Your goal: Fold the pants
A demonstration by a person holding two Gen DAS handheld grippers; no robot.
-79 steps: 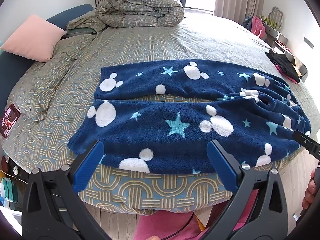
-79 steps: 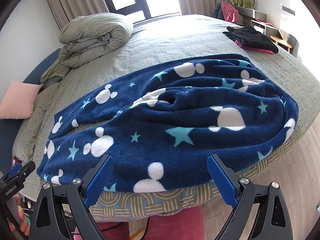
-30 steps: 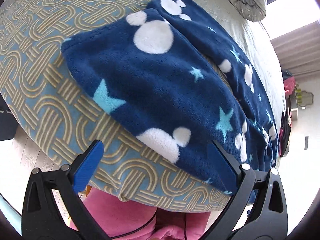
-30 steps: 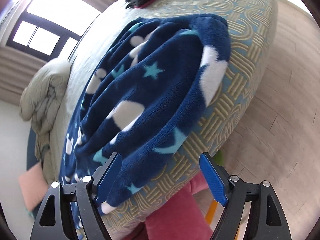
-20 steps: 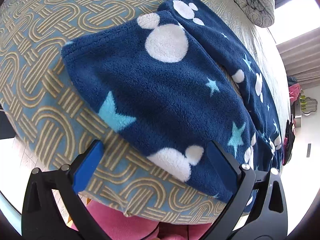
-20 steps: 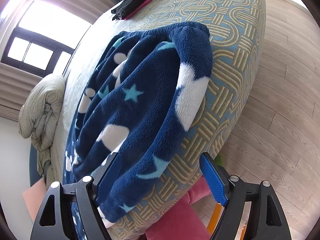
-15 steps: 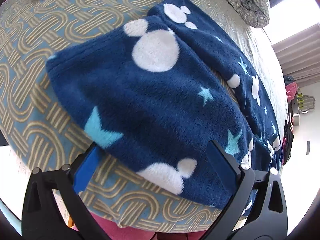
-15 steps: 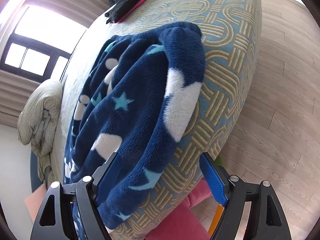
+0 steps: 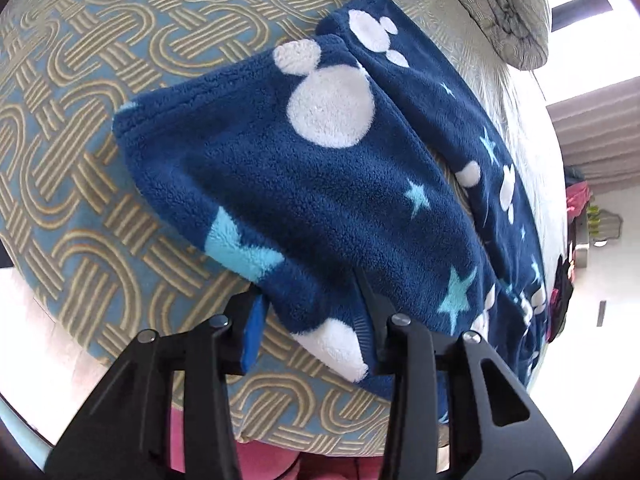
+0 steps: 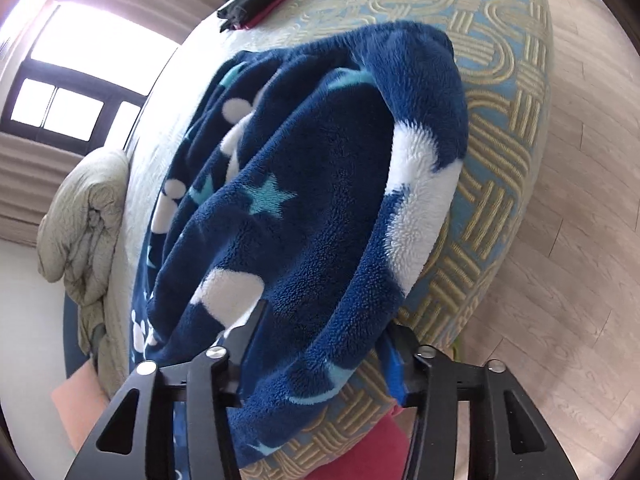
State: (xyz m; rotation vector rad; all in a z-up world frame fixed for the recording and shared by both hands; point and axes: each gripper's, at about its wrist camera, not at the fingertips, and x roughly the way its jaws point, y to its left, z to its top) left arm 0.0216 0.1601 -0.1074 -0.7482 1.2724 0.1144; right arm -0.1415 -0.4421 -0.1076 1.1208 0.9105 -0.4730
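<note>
Closing on the pants (image 9: 320,184), left tongs (image 9: 312,320) and right tongs (image 10: 316,344) pinch its near edge, ready to lift and fold.

Left hand-held gripper (image 9: 308,322) closing on pants (image 9: 320,184) hem

Fleece edge sits between the jaws at the bed's (image 9: 80,80) rim; folded duvet (image 9: 504,4) lies well beyond

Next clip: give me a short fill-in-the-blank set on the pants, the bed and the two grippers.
1. The fleece pants are navy with white shapes and light blue ____.
2. The pants lie on a ____ with a woven-band pattern.
3. The left gripper and the right gripper each have the ____ between closing jaws.
4. Beside the bed, the floor is pale ____.

Missing words: stars; bed; pants; wood
</note>
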